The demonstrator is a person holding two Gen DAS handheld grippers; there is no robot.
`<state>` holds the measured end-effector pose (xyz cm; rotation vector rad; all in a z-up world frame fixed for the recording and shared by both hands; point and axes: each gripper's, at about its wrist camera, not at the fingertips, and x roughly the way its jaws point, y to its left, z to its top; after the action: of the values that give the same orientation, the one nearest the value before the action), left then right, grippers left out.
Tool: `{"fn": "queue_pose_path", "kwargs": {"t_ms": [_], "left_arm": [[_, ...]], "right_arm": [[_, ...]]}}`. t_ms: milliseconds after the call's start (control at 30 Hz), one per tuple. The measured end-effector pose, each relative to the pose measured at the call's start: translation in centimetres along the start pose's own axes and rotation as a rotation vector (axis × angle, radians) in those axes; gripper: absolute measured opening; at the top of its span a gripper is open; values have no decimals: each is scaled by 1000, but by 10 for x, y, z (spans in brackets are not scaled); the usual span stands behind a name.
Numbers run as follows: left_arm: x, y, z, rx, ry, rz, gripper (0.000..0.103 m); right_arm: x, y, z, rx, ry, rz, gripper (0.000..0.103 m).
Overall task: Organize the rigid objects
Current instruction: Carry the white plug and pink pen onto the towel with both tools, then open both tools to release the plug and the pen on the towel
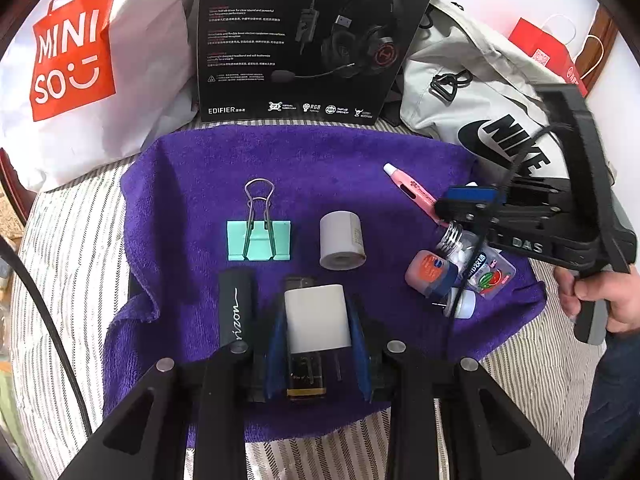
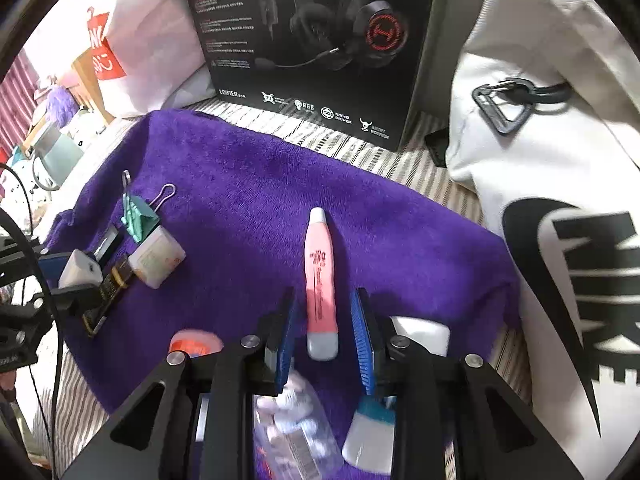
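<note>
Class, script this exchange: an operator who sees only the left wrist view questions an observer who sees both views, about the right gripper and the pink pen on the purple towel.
Operator: My view shows the right gripper only from the side. Has it closed on the pink pen?
Observer: No. In the right wrist view, the pink pen lies between the right gripper's jaws with a gap on each side.
Operator: Which end of the pen is nearest that gripper? It is hidden from me.
Observer: The grey end. The white tip points away, toward the headset box.
</note>
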<state>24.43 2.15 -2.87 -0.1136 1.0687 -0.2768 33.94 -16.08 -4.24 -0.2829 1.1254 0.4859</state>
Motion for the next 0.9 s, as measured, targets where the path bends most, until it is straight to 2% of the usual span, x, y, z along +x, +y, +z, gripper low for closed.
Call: {"fn": "queue_pose_path", "kwargs": {"t_ms": [300,667,900], "left_arm": [[0,-12,1,21,4,-5,28],[20,-35,0,65,33,-16,29],[34,-50,1,131,46,36,29]], "right_arm": [[-42,-1,-24,13,-47,-27,33],[-88,-9,-77,89,-88,-29,34],[-106,-7,-104,137,-105,-6,35]]}}
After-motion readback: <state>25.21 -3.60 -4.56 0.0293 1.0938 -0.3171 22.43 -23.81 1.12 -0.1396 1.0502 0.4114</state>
